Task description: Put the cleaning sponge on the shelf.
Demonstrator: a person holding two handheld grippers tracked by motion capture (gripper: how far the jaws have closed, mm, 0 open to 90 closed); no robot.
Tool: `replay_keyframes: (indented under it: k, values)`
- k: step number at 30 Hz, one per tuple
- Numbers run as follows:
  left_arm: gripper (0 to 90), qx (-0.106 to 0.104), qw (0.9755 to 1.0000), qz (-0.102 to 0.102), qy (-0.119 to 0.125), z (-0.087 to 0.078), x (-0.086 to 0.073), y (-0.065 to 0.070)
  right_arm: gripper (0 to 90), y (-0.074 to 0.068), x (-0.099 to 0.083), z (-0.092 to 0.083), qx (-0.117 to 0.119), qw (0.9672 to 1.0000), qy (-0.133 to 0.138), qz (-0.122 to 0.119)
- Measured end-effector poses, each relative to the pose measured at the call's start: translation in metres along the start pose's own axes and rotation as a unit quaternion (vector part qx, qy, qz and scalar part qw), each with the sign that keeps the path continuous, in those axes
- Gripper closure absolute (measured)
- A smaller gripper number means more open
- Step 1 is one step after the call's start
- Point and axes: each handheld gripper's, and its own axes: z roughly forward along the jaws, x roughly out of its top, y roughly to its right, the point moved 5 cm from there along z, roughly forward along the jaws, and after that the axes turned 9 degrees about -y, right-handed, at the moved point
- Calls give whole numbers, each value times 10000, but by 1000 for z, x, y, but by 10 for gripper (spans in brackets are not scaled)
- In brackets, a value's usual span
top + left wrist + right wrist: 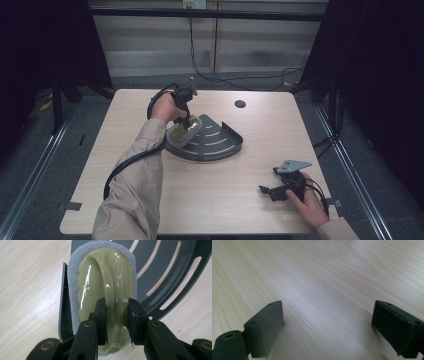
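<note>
A scrubbing pad with a glossy olive-green plastic handle and a grey fibre rim lies on the left edge of a dark grey slotted corner shelf. My left gripper points down at it, shut on the raised ridge of the handle. In the high view the same scrubbing pad sits at the shelf's left corner under the left gripper. My right gripper rests at the table's front right, held by a hand. In its own view the right gripper stands open over bare wood.
The light wooden table has a round black cable hole at the back. Black cables trail from both grippers. Dark floor and metal rails surround the table; a pale wall stands behind.
</note>
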Motion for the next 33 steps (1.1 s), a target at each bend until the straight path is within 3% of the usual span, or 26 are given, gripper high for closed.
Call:
replay_keyframes:
  k: [10, 19, 33]
  values:
    - [717, 70, 10000, -53, -1, 18, -2, -12, 99, 0, 0, 0, 1, 10000, 1, 2]
    - [716, 39, 9999, -90, -42, 33, -2, -12, 90, 0, 0, 1, 21, 10000, -13, -7]
    - [713, 185, 9996, -222, 28, 39, -1, -14, 75, -1, 1, 1, 41, 10000, -35, -31]
